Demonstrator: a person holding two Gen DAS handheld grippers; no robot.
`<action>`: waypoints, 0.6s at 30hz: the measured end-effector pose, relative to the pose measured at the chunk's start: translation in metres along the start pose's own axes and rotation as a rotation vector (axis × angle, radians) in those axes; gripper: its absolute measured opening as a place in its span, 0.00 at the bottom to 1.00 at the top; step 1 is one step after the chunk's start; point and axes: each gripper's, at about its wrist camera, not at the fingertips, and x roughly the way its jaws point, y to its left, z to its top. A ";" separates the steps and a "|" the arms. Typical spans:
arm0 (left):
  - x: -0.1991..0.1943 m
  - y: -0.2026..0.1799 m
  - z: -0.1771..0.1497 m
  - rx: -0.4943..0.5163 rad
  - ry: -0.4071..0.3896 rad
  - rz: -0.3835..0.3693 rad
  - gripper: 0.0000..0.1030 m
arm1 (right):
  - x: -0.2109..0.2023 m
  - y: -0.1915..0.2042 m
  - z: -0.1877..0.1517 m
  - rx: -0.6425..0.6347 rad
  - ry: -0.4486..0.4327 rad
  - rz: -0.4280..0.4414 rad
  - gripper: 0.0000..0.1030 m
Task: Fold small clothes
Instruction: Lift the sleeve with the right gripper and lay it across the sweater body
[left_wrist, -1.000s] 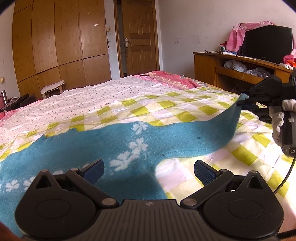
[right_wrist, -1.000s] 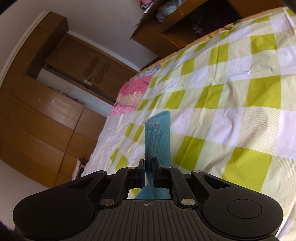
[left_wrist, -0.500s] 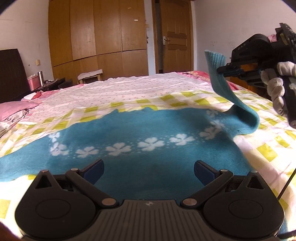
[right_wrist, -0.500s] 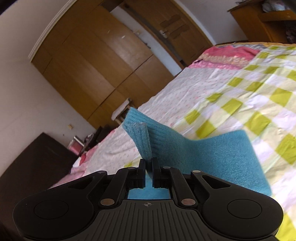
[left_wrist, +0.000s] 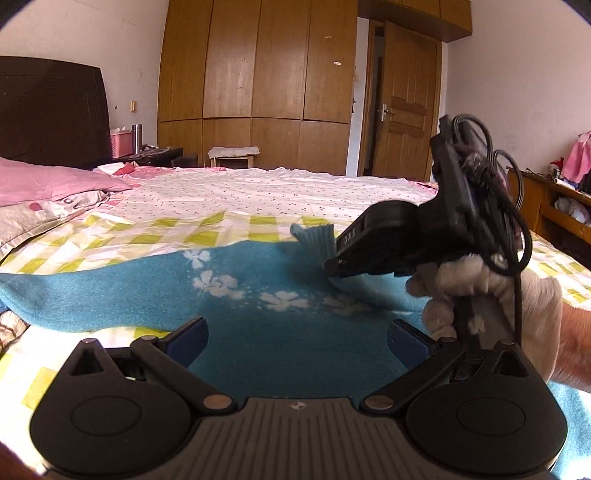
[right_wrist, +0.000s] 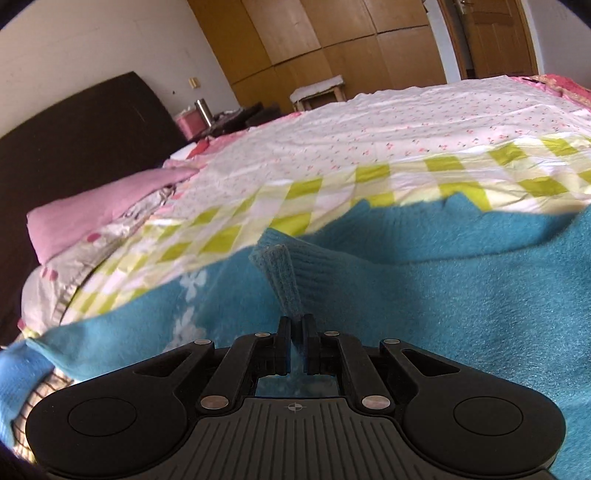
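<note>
Teal garment: a fleecy blue sweater (left_wrist: 266, 291) with white flowers lies spread across the checked bedspread (left_wrist: 110, 236), its body directly ahead of both grippers.
Sleeve: the ribbed cuff (right_wrist: 284, 269) is raised off the bed and doubled over the sweater's body, roughly above the flower band.
Right gripper (right_wrist: 294, 345): jaws pressed nearly together with the cuff pinched between them; in the left wrist view a gloved hand (left_wrist: 491, 291) carries it low over the sweater.
Left gripper (left_wrist: 297, 338): jaws spread wide, nothing between them, poised just above the near part of the sweater; whether it touches the cloth cannot be told.
Step in hand: likely laying the sleeve inward across the body as a first fold.
Risk, slipping: only the cuff's edge seems held, so a tug could pull it free and let the sleeve drop crooked.
Risk, dragging: nothing pins the sweater, so carrying the sleeve further could drag the body along and wrinkle it.
Risk, release: letting go while the cuff is twisted would leave a lumpy fold.
Change from half a second ago: the right gripper, then high with the cuff lifted, has come down and inward over the body; the left gripper's jaws stay equally wide.
</note>
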 end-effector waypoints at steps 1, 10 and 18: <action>0.001 0.003 0.001 -0.008 -0.001 -0.002 1.00 | 0.007 0.003 -0.004 -0.020 0.007 -0.017 0.07; 0.000 0.018 -0.002 -0.056 0.001 -0.006 1.00 | 0.029 0.016 -0.013 -0.112 0.010 -0.100 0.07; -0.003 0.017 -0.003 -0.052 -0.020 0.004 1.00 | 0.043 0.029 0.000 -0.095 0.014 -0.114 0.08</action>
